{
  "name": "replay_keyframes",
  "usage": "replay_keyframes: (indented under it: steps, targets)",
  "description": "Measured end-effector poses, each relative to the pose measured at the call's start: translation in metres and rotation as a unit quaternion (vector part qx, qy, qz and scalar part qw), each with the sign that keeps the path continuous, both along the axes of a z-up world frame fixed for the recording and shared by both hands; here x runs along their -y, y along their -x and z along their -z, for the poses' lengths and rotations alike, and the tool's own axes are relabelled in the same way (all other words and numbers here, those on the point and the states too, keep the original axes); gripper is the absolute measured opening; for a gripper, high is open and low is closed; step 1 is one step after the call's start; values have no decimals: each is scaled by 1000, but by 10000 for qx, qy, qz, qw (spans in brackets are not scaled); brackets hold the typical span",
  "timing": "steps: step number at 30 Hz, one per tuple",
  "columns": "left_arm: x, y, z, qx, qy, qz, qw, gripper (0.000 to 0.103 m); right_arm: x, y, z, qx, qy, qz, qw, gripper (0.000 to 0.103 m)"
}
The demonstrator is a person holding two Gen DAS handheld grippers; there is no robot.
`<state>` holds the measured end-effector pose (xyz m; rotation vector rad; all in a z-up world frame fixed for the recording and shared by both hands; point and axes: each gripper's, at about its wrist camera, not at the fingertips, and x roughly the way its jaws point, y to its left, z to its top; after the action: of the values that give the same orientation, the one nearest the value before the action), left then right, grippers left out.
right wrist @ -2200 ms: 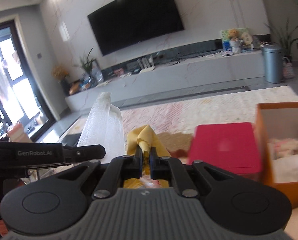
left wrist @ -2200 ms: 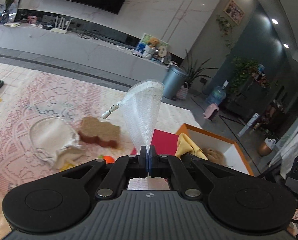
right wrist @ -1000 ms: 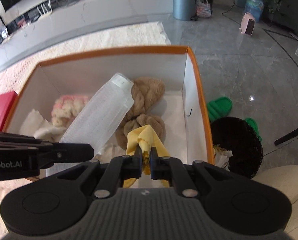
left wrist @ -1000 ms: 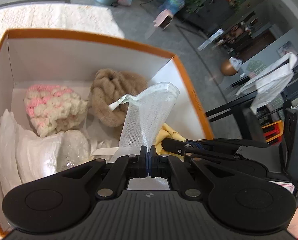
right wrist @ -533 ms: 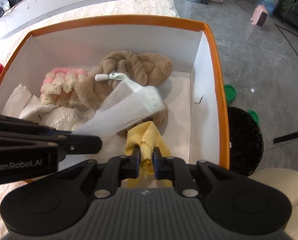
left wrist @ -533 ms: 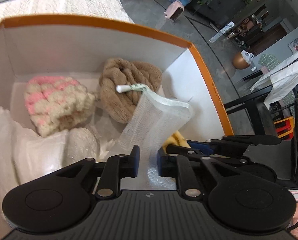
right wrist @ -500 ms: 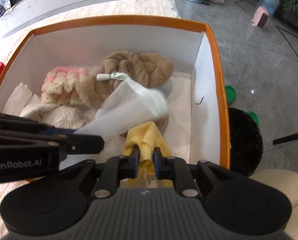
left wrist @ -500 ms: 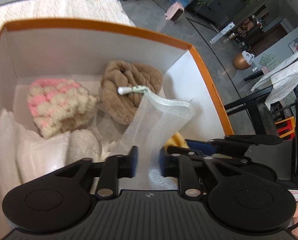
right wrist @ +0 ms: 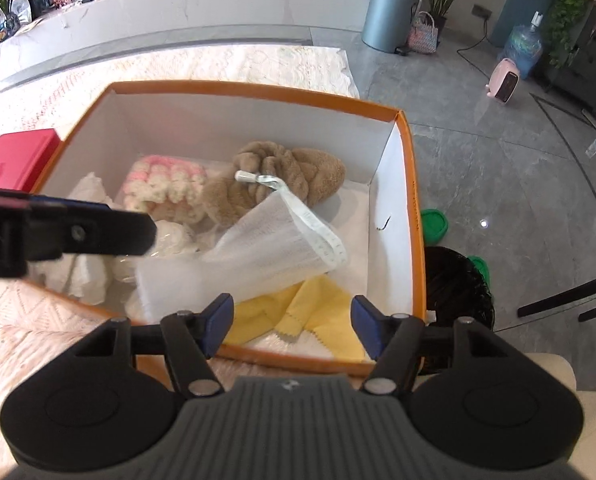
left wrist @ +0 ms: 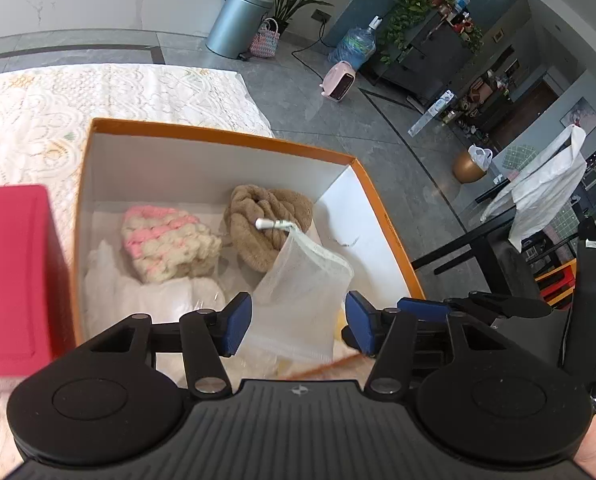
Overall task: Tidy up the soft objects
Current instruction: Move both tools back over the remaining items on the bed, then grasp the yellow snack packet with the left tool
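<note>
Releasing both pieces into the box, the left gripper and right gripper have just been opening; their fingers stand spread, nothing pinched. Mesh pouch lies over the brown towel, yellow cloth beneath. Best lift straight clear so no finger snags mesh. A red case flanks the box; the left gripper crowds the right's path.

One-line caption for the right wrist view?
Open right tool above orange box; white mesh pouch and yellow cloth lie released inside.
</note>
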<state>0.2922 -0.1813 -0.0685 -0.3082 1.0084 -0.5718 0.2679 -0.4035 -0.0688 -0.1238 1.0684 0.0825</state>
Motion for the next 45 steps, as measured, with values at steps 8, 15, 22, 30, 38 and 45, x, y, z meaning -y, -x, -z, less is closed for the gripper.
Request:
replay_keyframes:
  steps: [8,15,22,30,38,45]
  targets:
    - [-34,41,-25,653,-25,-211,9976,63,-25,50,-36,932,-241,233,9951,70]
    - [-81,93,-38,1700,-412,-536,9831,62,-72,95,-39,1776,-907,373,9792,72]
    - [-141,127,-28,2000,-945,-1086,9692,62,-141,115,-19,1960,-1443,324,9694,72]
    - [-214,155,-7,1806,-1172,-1982,9562,54,-210,129,-1,2086,-1560,46,9655,72]
    - [-268,162,11,1573,-1725,-2239,9462,54,-266,127,22,1958,-1420,-506,9690,72]
    - [-298,141,28,1173,-1694,-1803,9618,69,-299,109,42,1675,-1283,-950,9729,63]
